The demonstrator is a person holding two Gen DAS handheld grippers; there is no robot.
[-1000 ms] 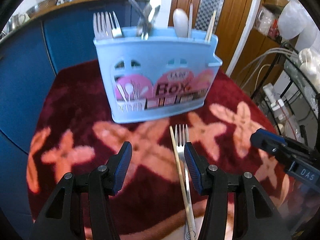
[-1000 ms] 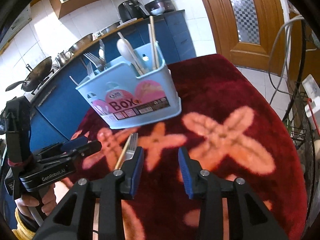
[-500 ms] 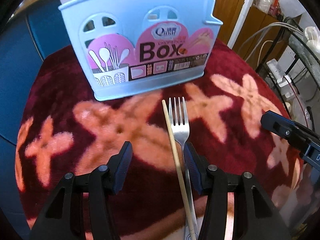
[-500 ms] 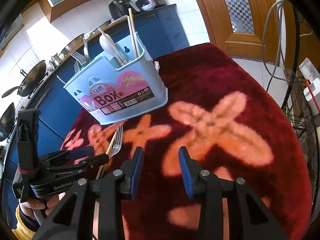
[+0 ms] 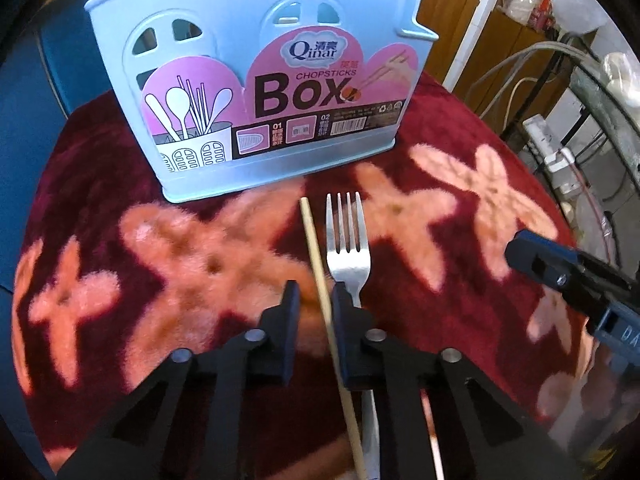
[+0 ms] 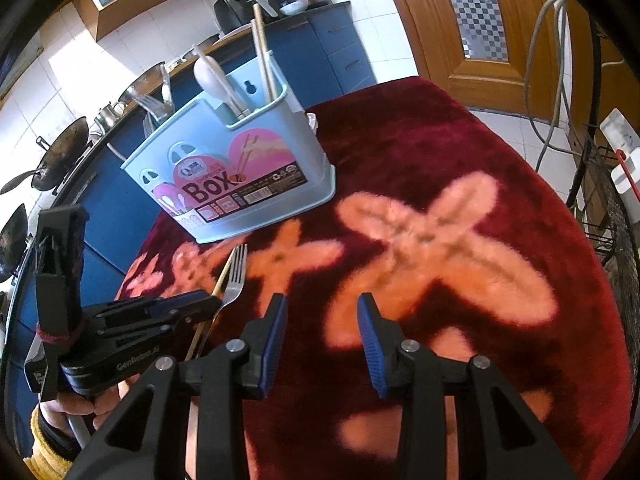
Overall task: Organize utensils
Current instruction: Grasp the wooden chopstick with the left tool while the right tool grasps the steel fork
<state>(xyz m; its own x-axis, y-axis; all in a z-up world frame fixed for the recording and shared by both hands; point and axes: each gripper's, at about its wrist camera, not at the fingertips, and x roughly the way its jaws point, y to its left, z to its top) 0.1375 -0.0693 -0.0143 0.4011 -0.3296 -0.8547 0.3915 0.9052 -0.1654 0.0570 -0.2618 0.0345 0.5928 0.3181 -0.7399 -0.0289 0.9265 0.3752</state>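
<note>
The left gripper point(image 5: 312, 300) is low over the red floral tablecloth point(image 5: 460, 128). Its jaws stand narrowly apart, one on each side of a single wooden chopstick point(image 5: 316, 256). A small gap remains on the left side of the stick; whether the right pad touches it cannot be told. The chopstick lies flat on the cloth, its tip pointing toward the light blue utensil box point(image 5: 256, 80).

A metal fork point(image 5: 347, 248) lies flat just beside the chopstick, on its right, roughly parallel, tines toward the box. The right finger point(image 5: 340, 312) of the left gripper covers part of the fork's neck. The fork tips stop near the base of the box but do not touch it.

The utensil box stands upright on the cloth, its label reading "Chopsticks Box". In the right wrist view it holds forks point(image 6: 154, 106) in the left end, a white spoon point(image 6: 210, 74) in the middle and upright chopsticks point(image 6: 262, 52) in the right compartment.

The right gripper point(image 6: 322, 312) hovers over the cloth, well apart from the box, its jaws wide apart and holding nothing. It is to the right of the fork and chopstick.
</note>
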